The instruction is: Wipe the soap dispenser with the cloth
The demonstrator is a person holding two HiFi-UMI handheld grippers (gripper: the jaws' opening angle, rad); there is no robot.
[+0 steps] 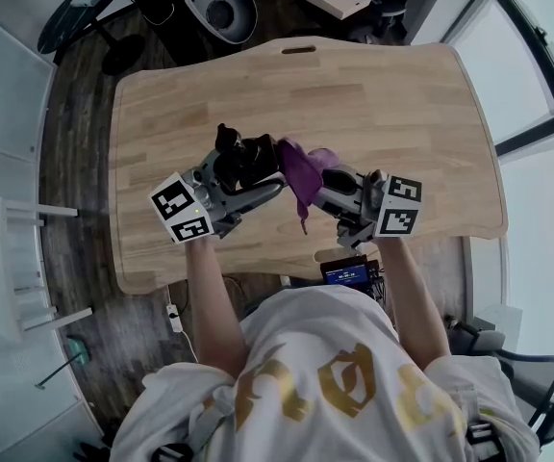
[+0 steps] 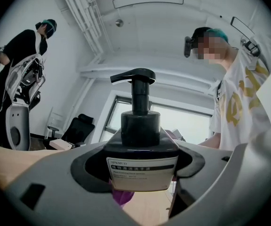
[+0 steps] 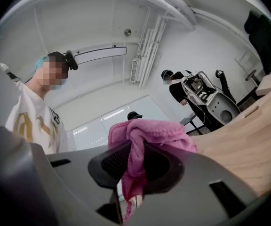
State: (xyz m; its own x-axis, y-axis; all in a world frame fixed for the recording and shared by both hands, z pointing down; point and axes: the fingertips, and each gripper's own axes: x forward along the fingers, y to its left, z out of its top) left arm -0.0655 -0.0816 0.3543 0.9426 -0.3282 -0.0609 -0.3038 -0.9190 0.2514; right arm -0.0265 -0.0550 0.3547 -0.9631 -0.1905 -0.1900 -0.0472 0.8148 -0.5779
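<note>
Here the left gripper [image 1: 250, 177] clamps the black pump-top soap dispenser [image 1: 241, 154] above the wooden tabletop [image 1: 392, 104]; the right gripper [image 1: 330, 189] pinches the magenta microfibre cloth [image 1: 301, 173], lying against the dispenser's right side.

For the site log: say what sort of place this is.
Probably an office or lab workroom: a big wooden desk, a black office chair and a wide window beside it.
</note>
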